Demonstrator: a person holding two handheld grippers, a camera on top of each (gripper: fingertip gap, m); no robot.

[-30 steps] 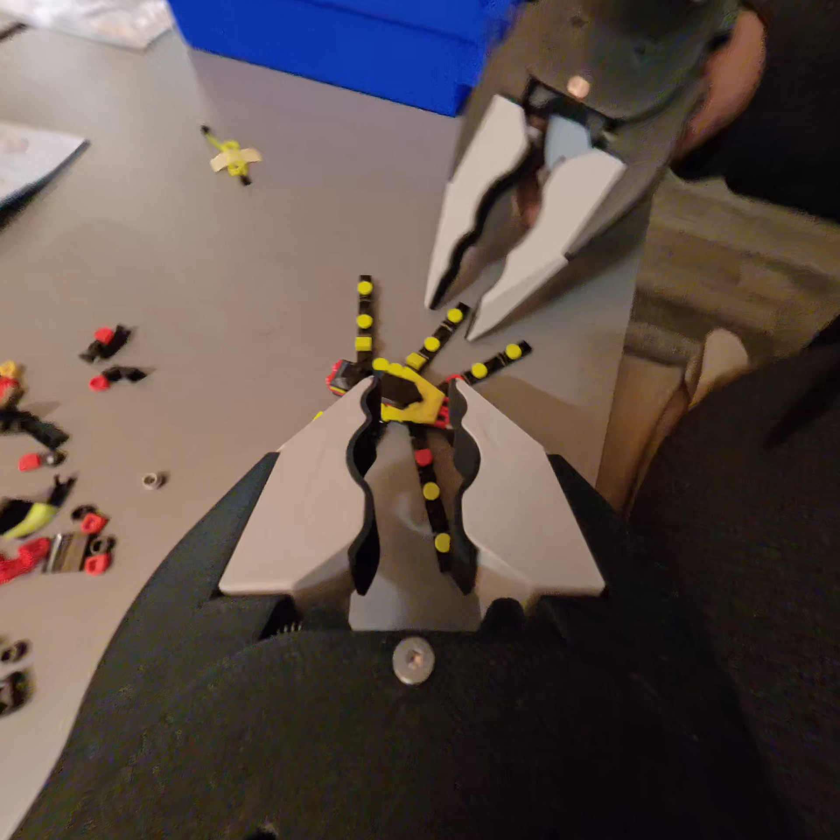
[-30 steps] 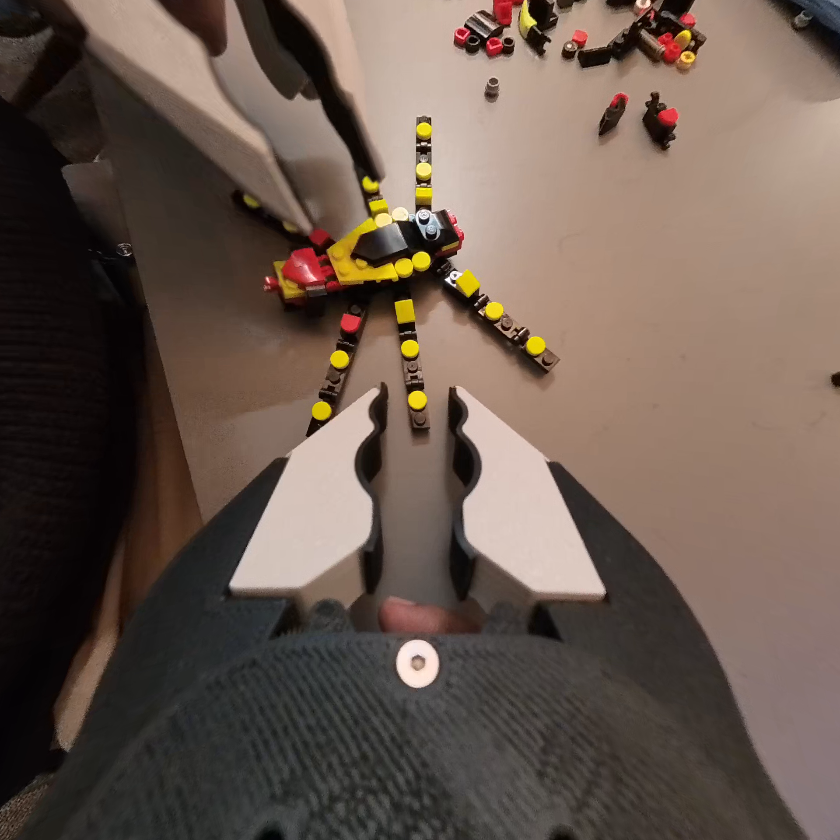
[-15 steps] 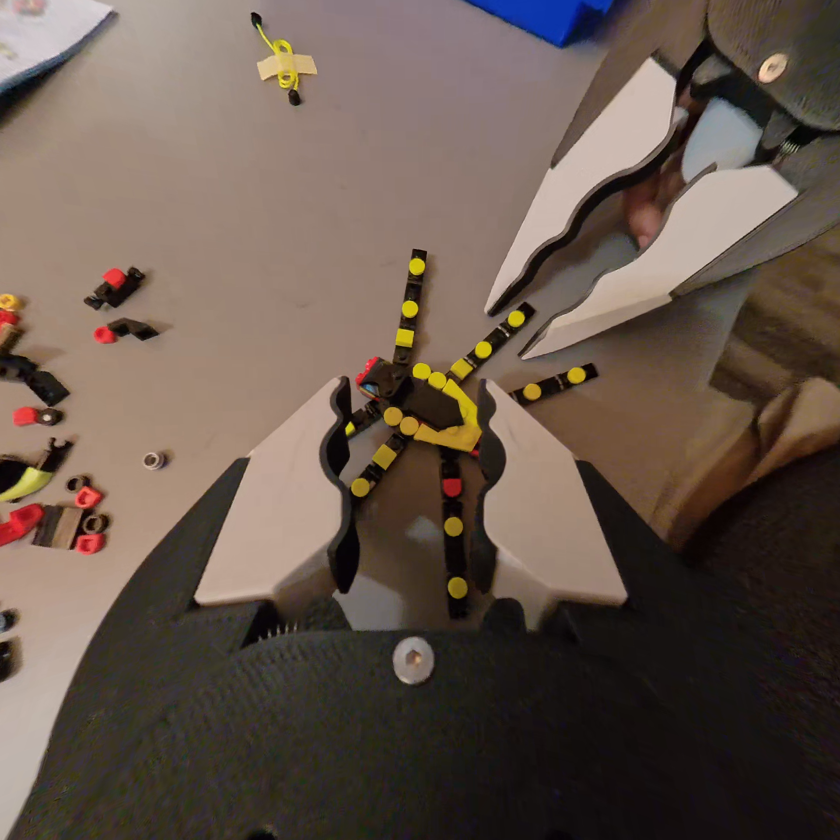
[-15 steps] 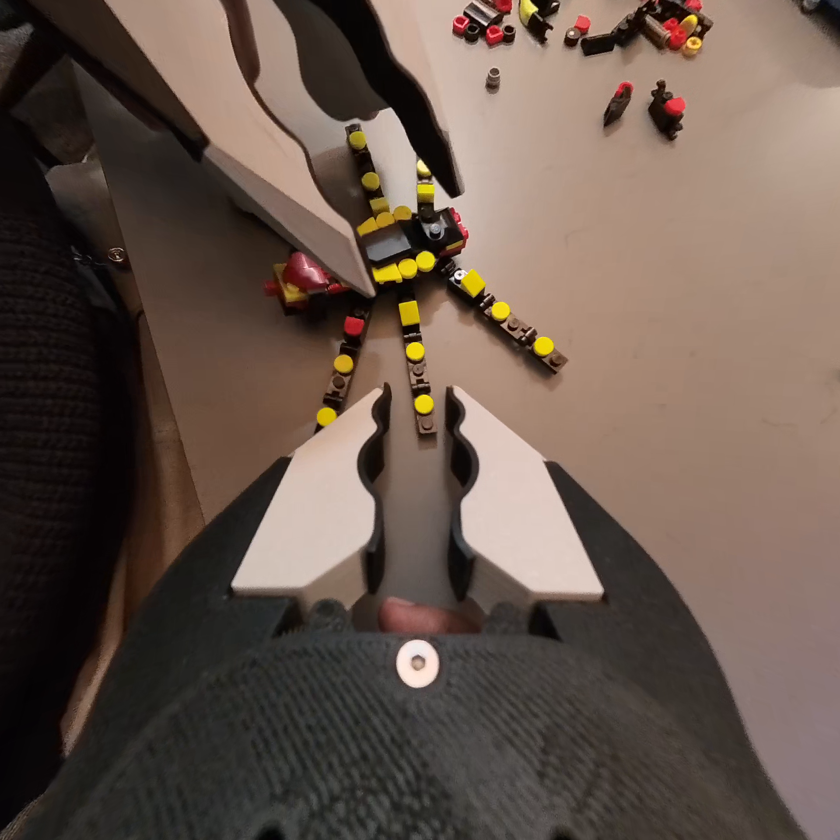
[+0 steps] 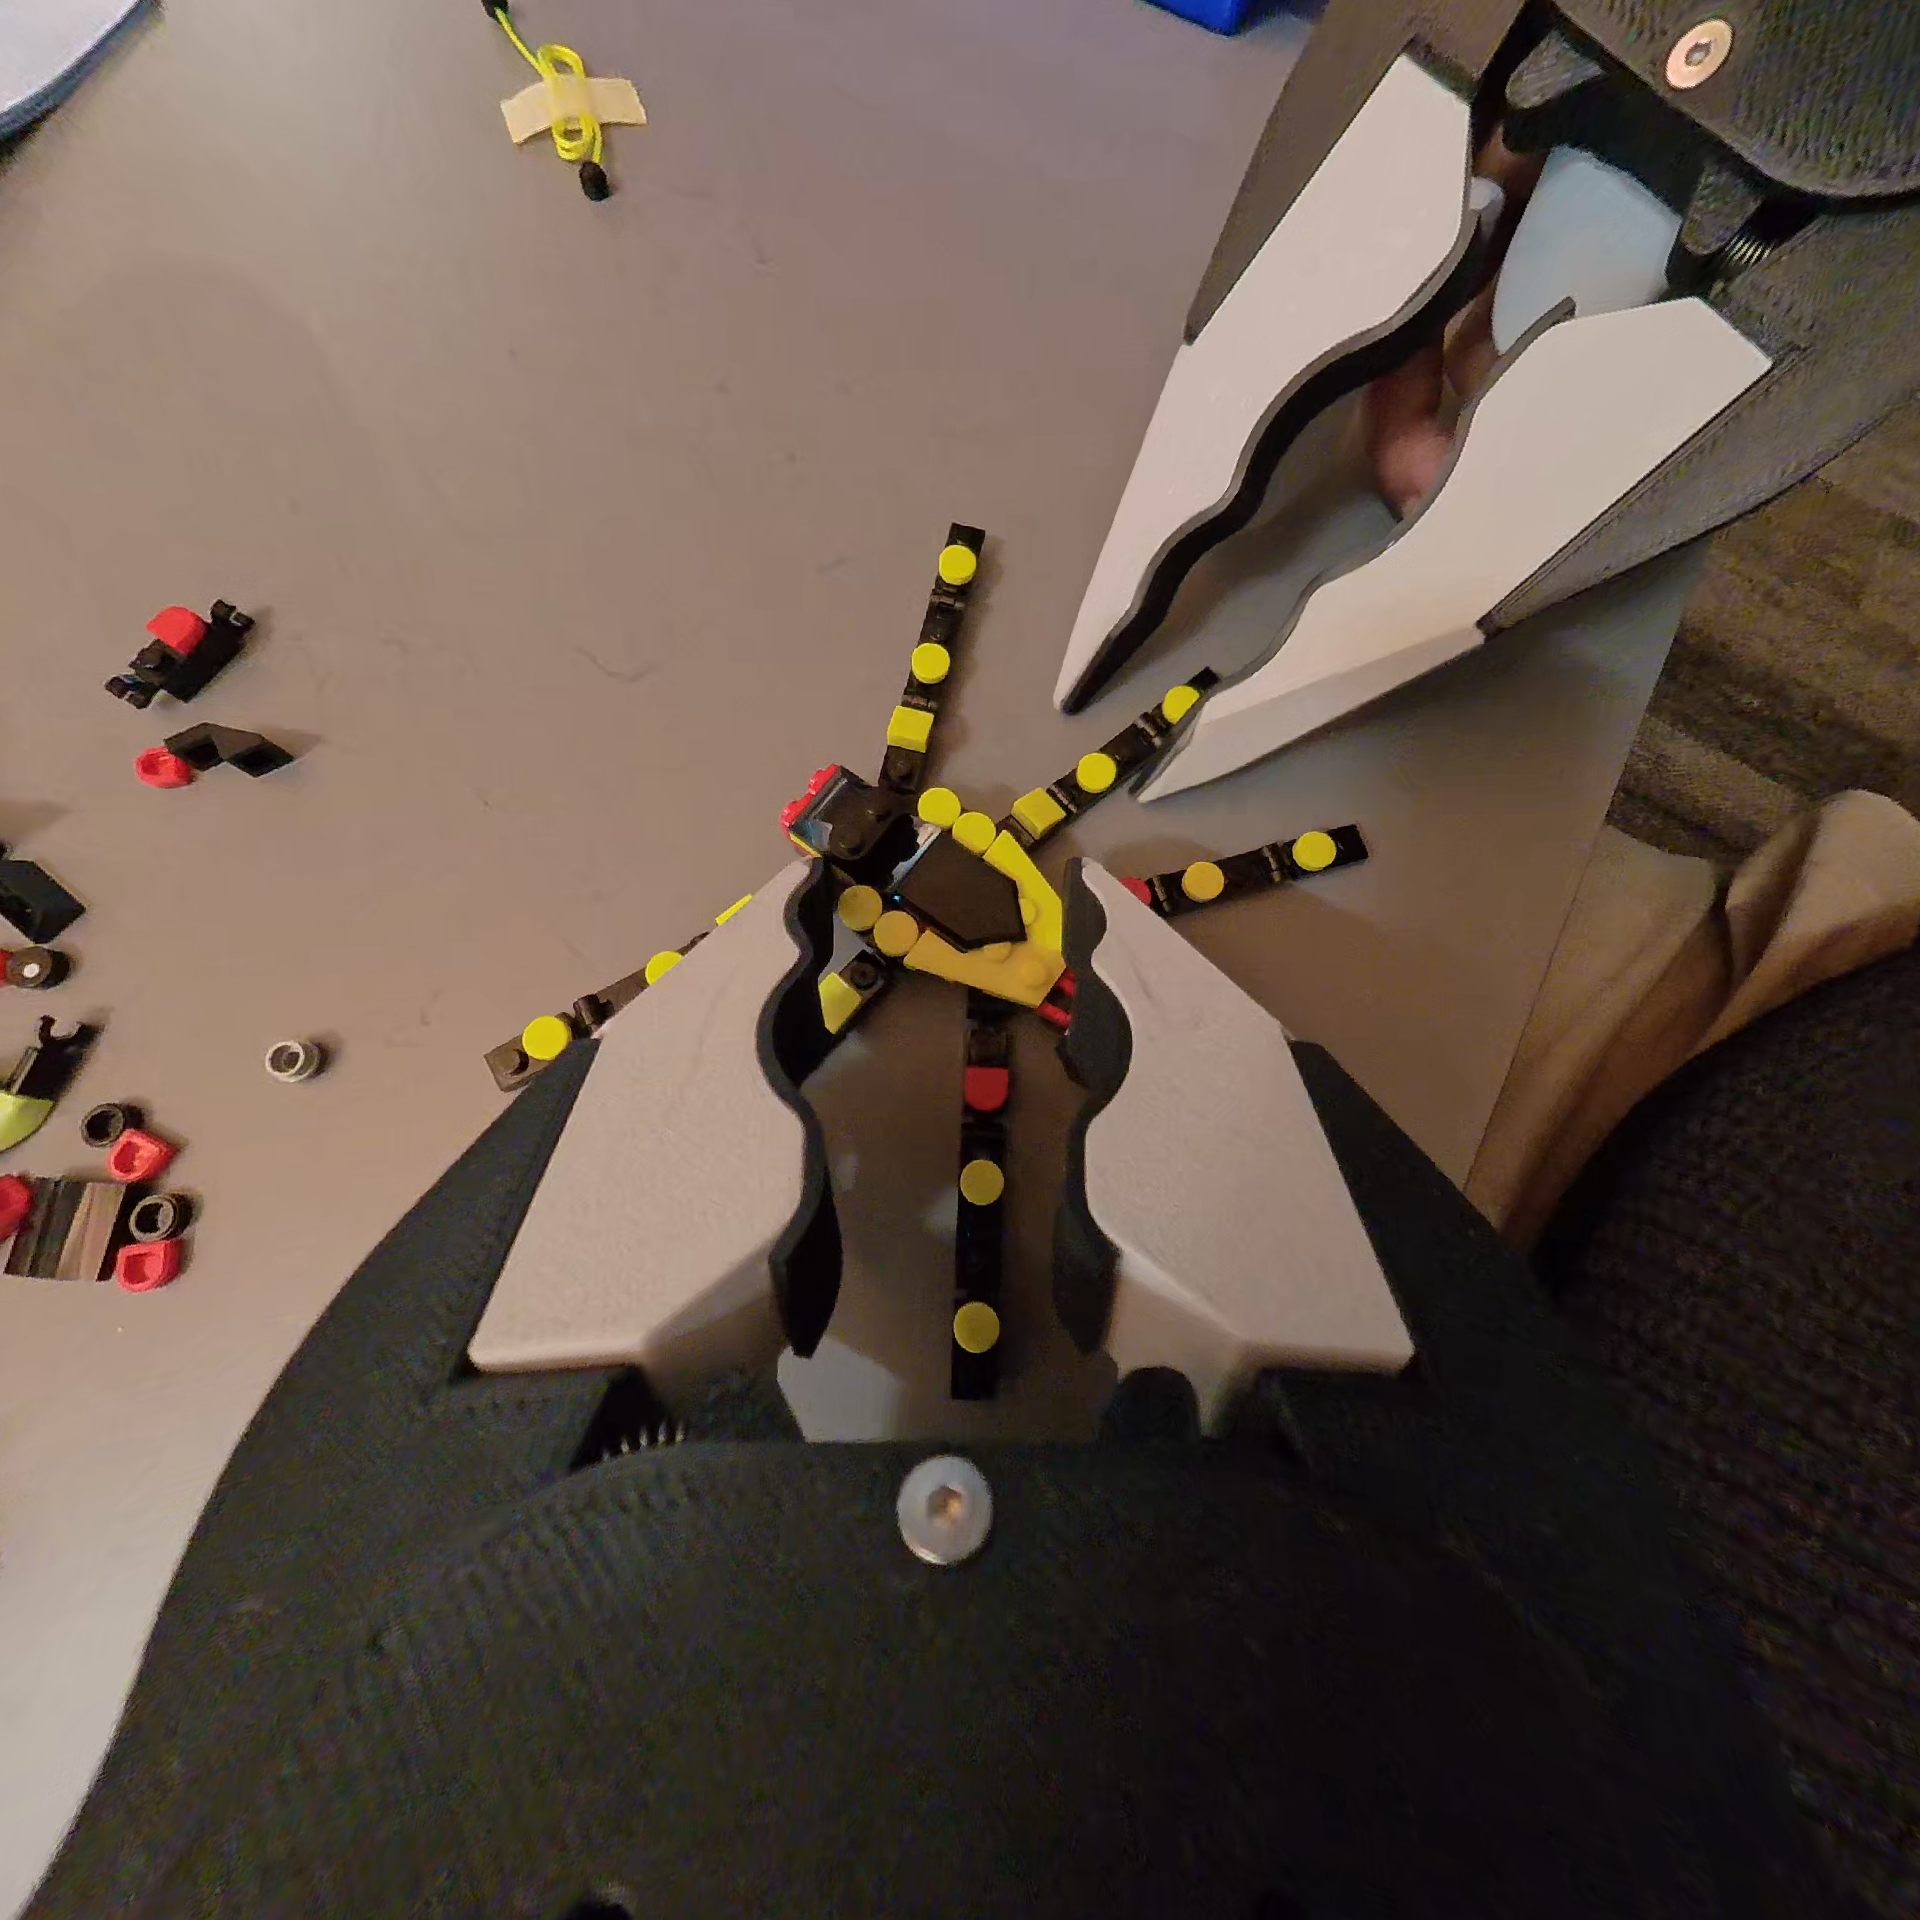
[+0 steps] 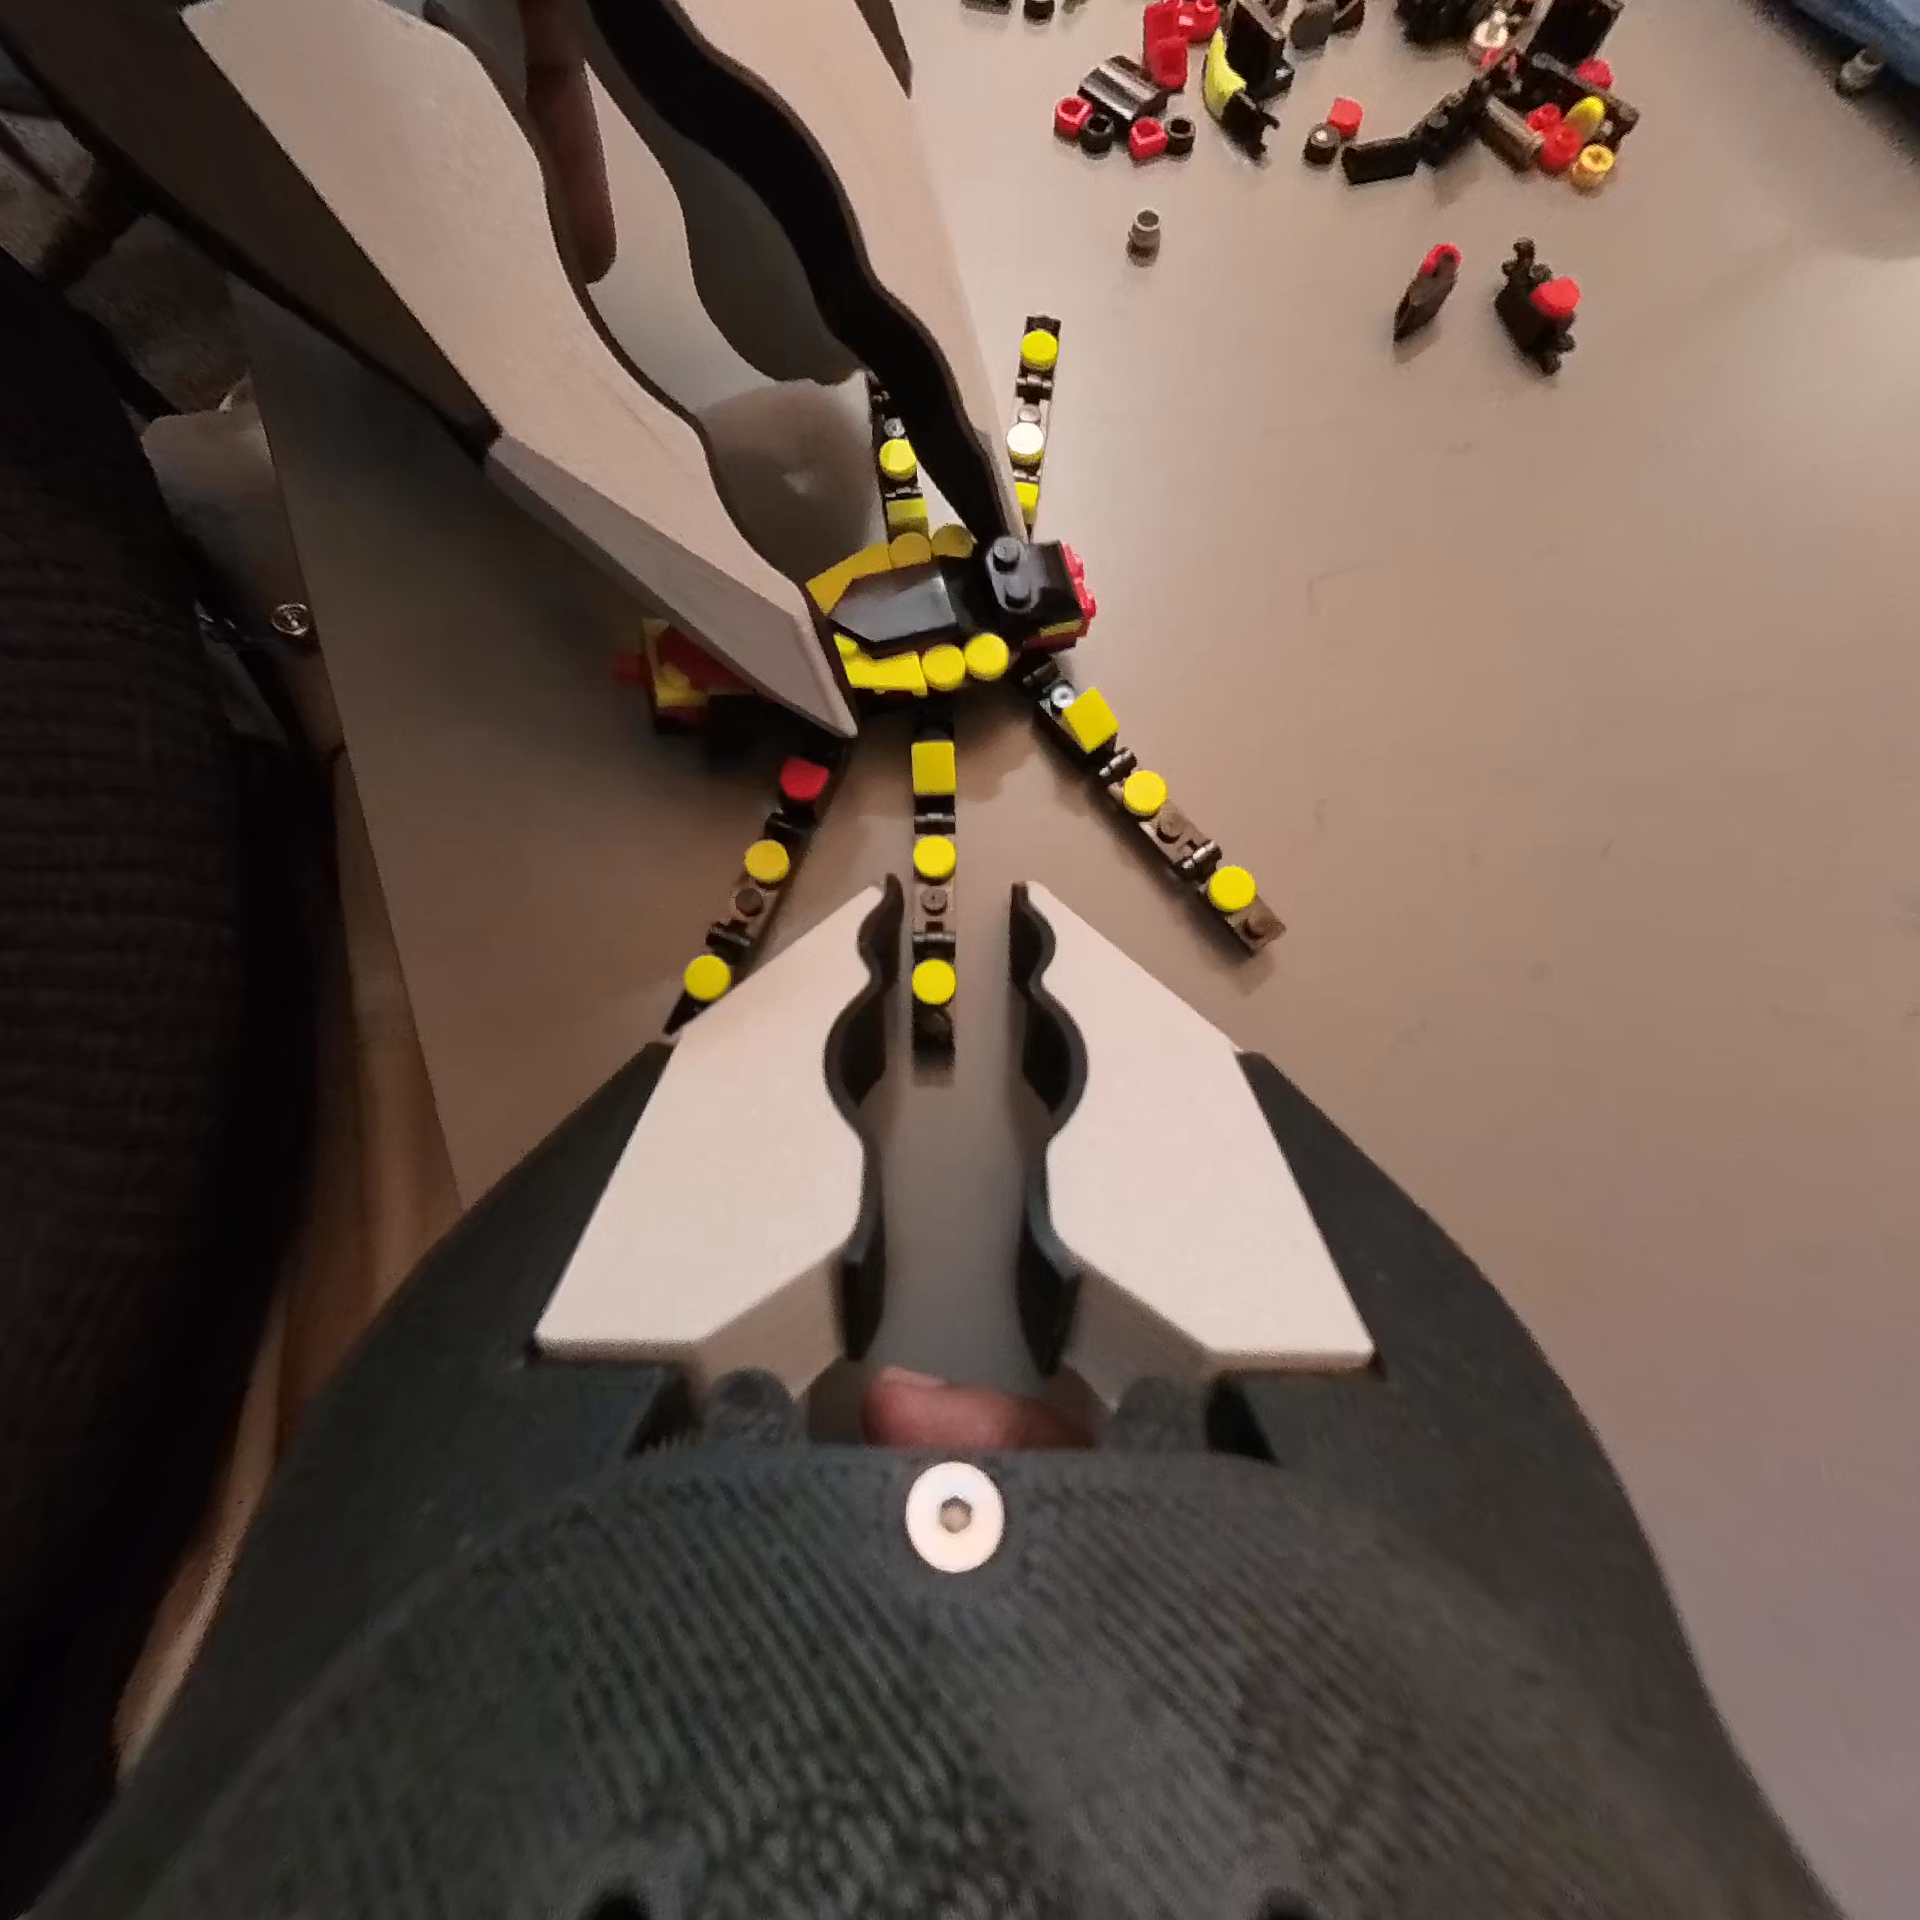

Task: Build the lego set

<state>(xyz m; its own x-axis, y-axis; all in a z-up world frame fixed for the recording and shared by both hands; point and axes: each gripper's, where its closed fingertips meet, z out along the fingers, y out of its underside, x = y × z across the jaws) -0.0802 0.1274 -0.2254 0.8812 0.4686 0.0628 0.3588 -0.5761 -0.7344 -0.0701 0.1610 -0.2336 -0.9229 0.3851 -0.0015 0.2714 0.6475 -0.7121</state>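
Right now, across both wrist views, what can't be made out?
- Left wrist view: left gripper fingers straddle the spider model; contact unclear.
- Right wrist view: the model's red rear is hidden behind a finger.
- Loose pieces: cut by the top edge.

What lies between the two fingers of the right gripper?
In the right wrist view, the end of one black leg of the lego spider lies on the table between the open right gripper fingers, untouched.
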